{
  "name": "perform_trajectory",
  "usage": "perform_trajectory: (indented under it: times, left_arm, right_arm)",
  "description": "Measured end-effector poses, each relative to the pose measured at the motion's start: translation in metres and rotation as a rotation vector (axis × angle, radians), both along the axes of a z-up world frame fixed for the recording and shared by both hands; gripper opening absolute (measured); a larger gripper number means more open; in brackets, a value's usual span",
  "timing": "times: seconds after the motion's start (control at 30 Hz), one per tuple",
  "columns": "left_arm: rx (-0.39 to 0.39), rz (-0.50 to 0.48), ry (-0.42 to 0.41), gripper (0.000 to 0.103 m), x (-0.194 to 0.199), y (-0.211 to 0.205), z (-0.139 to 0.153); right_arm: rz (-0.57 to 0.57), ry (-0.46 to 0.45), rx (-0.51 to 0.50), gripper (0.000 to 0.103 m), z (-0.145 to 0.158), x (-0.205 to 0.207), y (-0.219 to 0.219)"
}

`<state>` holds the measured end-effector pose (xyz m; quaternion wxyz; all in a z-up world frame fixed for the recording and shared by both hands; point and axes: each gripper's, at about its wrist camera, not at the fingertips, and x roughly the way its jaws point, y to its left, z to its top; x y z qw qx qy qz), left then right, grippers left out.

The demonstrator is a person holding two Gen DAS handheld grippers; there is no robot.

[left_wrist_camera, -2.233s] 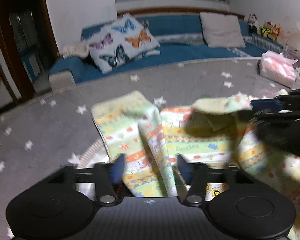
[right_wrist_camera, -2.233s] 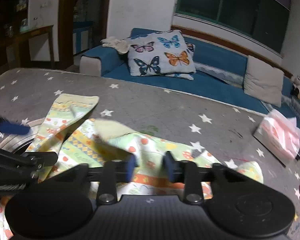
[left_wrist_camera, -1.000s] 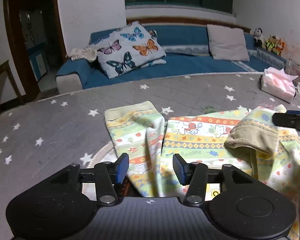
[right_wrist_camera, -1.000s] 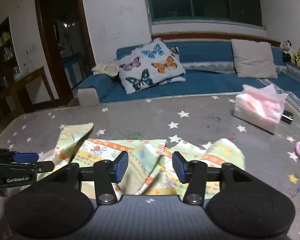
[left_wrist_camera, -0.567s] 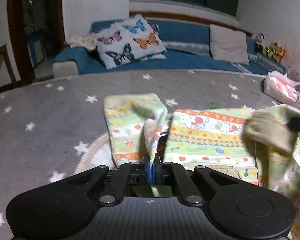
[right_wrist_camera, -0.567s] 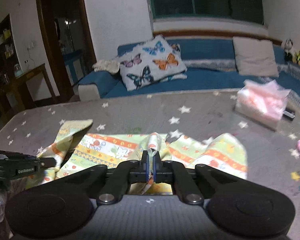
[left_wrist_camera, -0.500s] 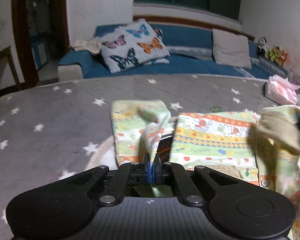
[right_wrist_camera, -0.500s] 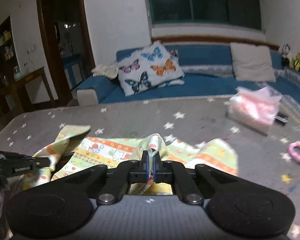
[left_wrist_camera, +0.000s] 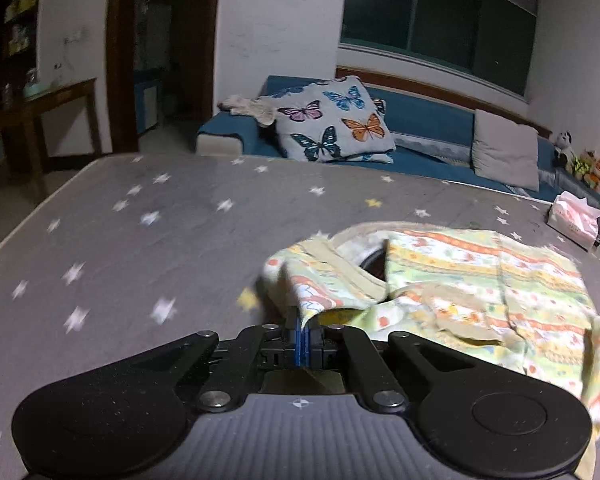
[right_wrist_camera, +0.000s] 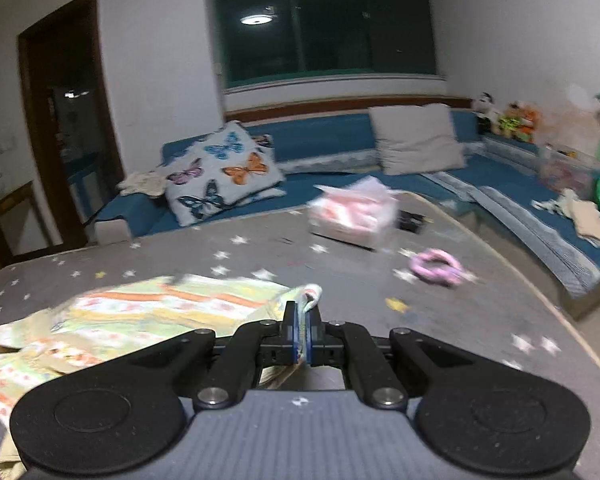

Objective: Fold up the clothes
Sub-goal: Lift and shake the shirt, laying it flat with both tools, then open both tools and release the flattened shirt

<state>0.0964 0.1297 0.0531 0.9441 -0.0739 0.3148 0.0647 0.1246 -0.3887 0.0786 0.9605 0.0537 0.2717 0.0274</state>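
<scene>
Clothes here mean one printed garment (left_wrist_camera: 480,280), lying on a grey star-patterned mat (left_wrist_camera: 160,240). Left tongs (left_wrist_camera: 302,336) are clenched on its left edge; right tongs (right_wrist_camera: 302,334) are clenched on its right edge. The cloth stretches between the two hands, so its long axis runs from one pair of tongs to the other — in the left view it spreads to the right, in the right view to the left. Each hand is at its own end, neither is nearer. Beyond the right tongs sit a pink tissue pack (right_wrist_camera: 354,216) and a pink ring (right_wrist_camera: 436,266), near but apart from the cloth. I judge the fold has free space on the mat.
</scene>
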Motion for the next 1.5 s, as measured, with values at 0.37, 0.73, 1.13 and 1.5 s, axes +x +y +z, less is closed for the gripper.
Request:
perform_trajectory:
  times: [0.37,0.73,1.13,1.5]
  left_arm:
    - [0.007,0.002,0.117,0.002,-0.068,0.01,-0.023]
    - [0.043,-0.033,0.114,0.014,-0.075,0.007,-0.021]
    - [0.079,-0.03,0.06,0.049,-0.091,0.01,-0.004]
    - [0.122,0.002,0.016,0.086,-0.089,0.002,0.009]
  right_arm:
    - [-0.097,0.199,0.033,0.006,-0.05,-0.04,-0.04]
    - [-0.181,0.156,-0.103,0.011,-0.02,-0.058,-0.054]
    - [0.112,0.193,-0.024,0.017,-0.044,-0.034,0.018]
    - [0.137,0.249,-0.007,0.018,-0.079,-0.016,0.022]
